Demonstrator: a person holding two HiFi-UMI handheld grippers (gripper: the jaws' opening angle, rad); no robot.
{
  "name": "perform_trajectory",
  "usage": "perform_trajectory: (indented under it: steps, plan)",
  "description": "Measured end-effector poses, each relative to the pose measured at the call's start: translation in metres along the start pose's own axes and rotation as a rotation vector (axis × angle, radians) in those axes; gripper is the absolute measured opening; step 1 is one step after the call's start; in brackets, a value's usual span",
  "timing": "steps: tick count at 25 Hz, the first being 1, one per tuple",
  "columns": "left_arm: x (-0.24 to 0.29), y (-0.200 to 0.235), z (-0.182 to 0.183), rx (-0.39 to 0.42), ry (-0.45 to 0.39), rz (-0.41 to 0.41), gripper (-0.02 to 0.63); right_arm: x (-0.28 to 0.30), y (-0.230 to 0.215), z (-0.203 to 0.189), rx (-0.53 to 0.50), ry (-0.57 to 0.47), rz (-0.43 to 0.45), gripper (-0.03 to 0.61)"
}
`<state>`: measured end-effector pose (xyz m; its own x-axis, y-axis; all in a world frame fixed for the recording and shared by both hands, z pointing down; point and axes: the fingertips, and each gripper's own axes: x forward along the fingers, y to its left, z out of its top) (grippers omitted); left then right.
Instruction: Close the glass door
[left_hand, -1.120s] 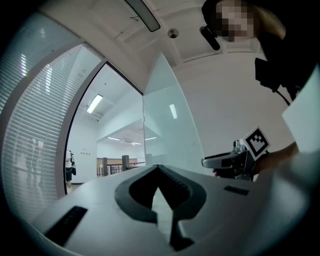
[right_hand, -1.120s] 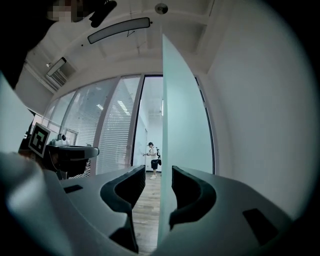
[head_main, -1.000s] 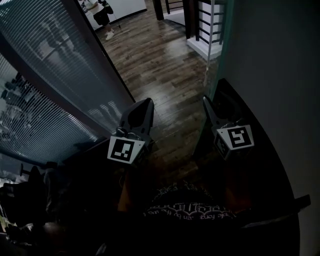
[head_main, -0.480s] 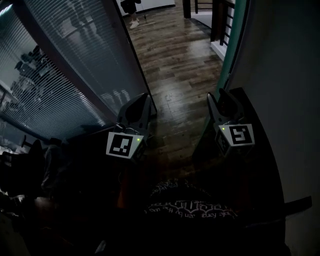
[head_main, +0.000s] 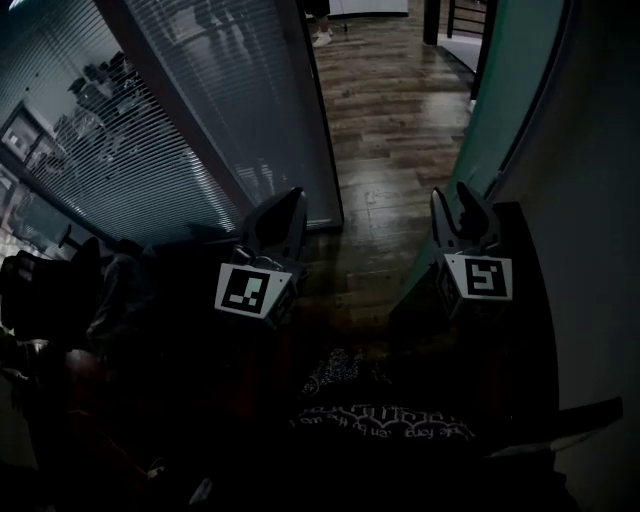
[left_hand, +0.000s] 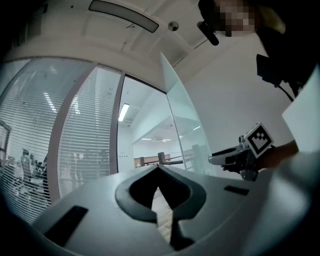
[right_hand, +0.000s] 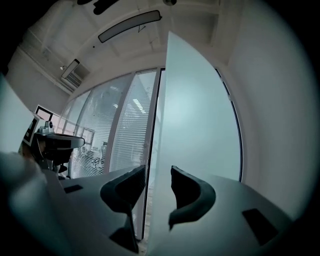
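Two claws sit low in my head view, over the wooden floor. My left claw has its jaws pressed together at the tips, with nothing between them. My right claw is spread. In its own view the near upright edge of the glass door lines up with the gap, but I cannot tell whether it touches. The door stands open along the white wall on my right. A blind-covered glass partition runs away on my left.

glass door stands right, slatted partition left — floor between them.
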<state>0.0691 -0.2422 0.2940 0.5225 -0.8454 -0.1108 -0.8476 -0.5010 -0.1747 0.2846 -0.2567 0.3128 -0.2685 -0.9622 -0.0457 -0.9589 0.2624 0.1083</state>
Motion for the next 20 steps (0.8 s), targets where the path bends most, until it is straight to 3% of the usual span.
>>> perform_trajectory:
  steps: [20]
  plan:
    - [0.047, 0.118, -0.028, -0.03, -0.007, 0.079, -0.009, 0.12, 0.048, 0.002, 0.033, 0.016, 0.107, 0.134]
